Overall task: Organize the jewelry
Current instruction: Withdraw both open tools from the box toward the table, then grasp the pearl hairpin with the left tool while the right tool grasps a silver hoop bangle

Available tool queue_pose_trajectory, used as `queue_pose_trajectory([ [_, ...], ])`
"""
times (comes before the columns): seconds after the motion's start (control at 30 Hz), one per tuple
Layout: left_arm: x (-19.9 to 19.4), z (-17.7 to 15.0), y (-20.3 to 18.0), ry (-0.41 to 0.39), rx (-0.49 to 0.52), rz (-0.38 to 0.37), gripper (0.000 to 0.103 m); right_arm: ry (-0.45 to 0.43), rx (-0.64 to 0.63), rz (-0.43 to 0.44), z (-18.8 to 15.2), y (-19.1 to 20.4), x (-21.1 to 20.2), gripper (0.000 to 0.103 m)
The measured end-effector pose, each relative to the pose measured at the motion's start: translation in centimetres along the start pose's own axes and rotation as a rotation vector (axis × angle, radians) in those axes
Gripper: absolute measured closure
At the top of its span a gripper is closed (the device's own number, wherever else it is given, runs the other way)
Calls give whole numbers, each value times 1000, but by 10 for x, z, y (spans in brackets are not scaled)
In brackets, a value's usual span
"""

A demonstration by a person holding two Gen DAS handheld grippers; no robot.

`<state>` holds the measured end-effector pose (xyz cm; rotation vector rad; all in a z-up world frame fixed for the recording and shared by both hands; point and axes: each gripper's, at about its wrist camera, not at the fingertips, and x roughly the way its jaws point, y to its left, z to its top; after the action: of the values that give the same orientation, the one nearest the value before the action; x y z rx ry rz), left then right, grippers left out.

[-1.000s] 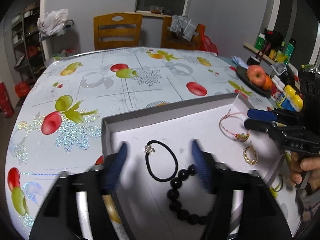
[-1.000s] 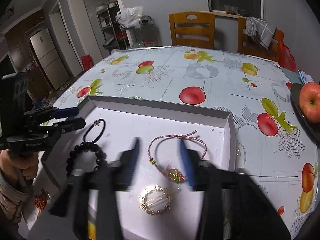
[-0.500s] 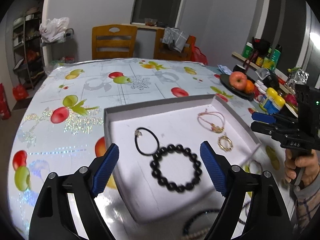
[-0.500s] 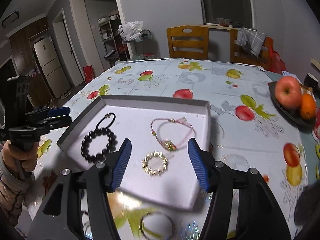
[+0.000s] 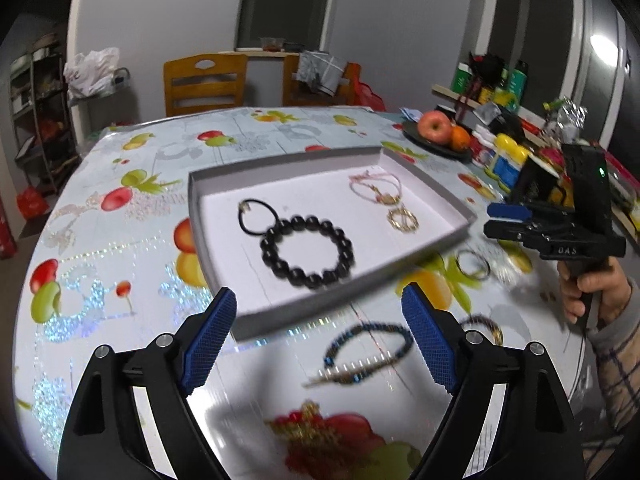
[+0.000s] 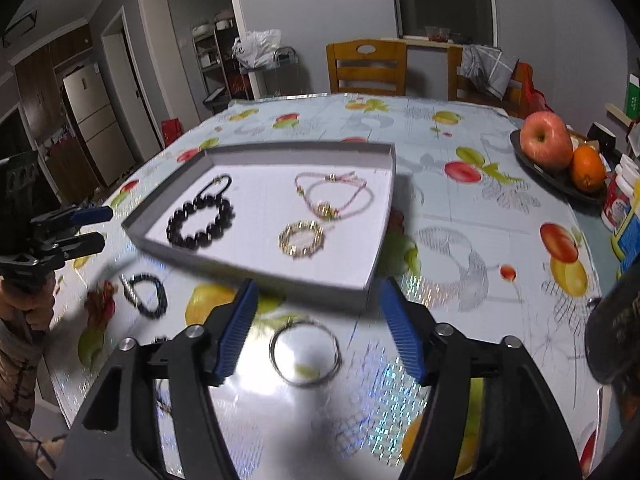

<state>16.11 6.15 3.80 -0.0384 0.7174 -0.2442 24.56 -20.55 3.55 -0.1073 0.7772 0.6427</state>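
A grey-rimmed white tray [image 5: 280, 162] [image 6: 296, 148] holds a black bead bracelet [image 5: 307, 252] [image 6: 200, 222], a black hair tie [image 5: 258, 216], a pink cord bracelet [image 5: 374, 188] [image 6: 334, 196] and a gold ring bracelet [image 5: 403, 219] [image 6: 302, 238]. On the table in front of it lie a blue bead bracelet [image 5: 366, 350] [image 6: 146, 294], a thin silver bangle [image 6: 305, 352] [image 5: 473, 264] and a red-gold ornament [image 5: 320, 436]. My left gripper [image 5: 320, 336] is open and empty above the blue bracelet. My right gripper [image 6: 318, 326] is open and empty above the bangle.
A dark plate [image 6: 560, 178] with an apple [image 6: 546, 146] and an orange [image 6: 587, 168] stands at the table's right. Bottles and jars [image 5: 504, 158] crowd the right edge. Wooden chairs [image 5: 206, 82] stand behind the table.
Both grippers have pulled back and up from over the tray to the table's near side. Loose jewelry in front of the tray has come into view.
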Motion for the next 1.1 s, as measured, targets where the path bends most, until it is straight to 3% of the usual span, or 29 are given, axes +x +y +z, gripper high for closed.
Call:
queue_pose_trajectory([
  [0.37, 15, -22, -26, 98, 200, 20, 18, 57, -13, 10, -22, 3, 8, 34],
  [0.47, 19, -25, -30, 113, 223, 5, 23, 62, 7, 18, -22, 0, 9, 34],
  [0.67, 26, -29, -38, 149, 260, 7, 44, 64, 19, 22, -22, -2, 10, 34],
  [0.8, 29, -31, -37, 171, 250, 21, 68, 64, 22, 23, -22, -2, 10, 33],
  [1.1, 25, -31, -27, 159, 190, 21, 95, 72, 19, 25, -22, -2, 11, 33],
])
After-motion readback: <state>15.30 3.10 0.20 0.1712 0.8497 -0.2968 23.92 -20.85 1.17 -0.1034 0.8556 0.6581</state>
